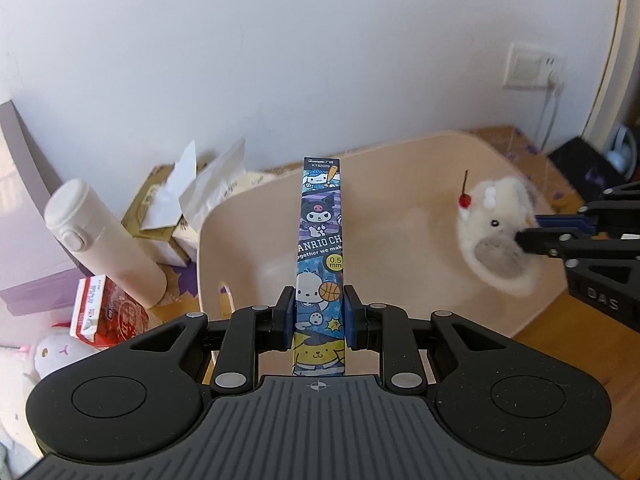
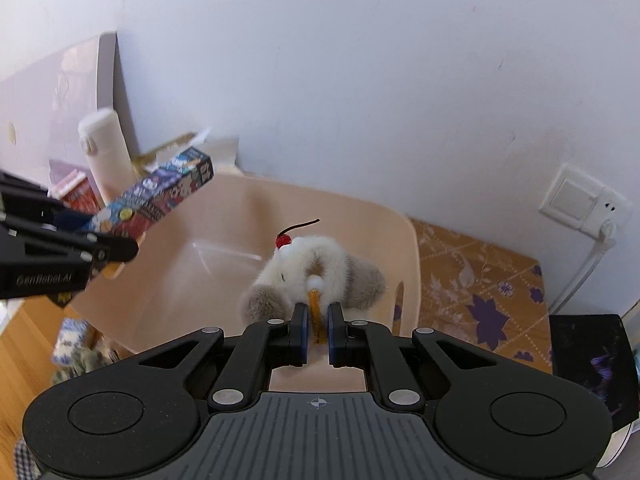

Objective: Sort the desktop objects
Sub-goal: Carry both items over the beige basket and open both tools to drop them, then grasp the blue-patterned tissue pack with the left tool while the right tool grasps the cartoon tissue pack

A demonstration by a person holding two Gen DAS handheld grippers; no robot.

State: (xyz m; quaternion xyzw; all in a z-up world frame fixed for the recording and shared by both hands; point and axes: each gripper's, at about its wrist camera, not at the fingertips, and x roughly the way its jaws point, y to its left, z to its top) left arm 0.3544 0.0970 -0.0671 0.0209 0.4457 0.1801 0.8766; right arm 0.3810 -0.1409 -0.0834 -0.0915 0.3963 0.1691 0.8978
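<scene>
My left gripper (image 1: 319,304) is shut on a long blue cartoon-printed pen box (image 1: 320,240) and holds it over the beige plastic bin (image 1: 400,216). The box (image 2: 160,196) and the left gripper (image 2: 100,248) also show in the right wrist view, above the bin's left rim. My right gripper (image 2: 317,316) is shut on the orange strap of a fluffy white plush toy (image 2: 316,276) with a red cherry, held over the bin (image 2: 208,272). In the left wrist view the plush toy (image 1: 496,236) hangs from the right gripper (image 1: 532,232) at the right.
A white thermos (image 1: 104,240), a tissue box (image 1: 168,216), a red and white carton (image 1: 104,312) and a white plush (image 1: 56,352) stand left of the bin. A patterned cloth (image 2: 472,292) and a wall socket (image 2: 584,204) are to the right. A black object (image 2: 592,360) lies at far right.
</scene>
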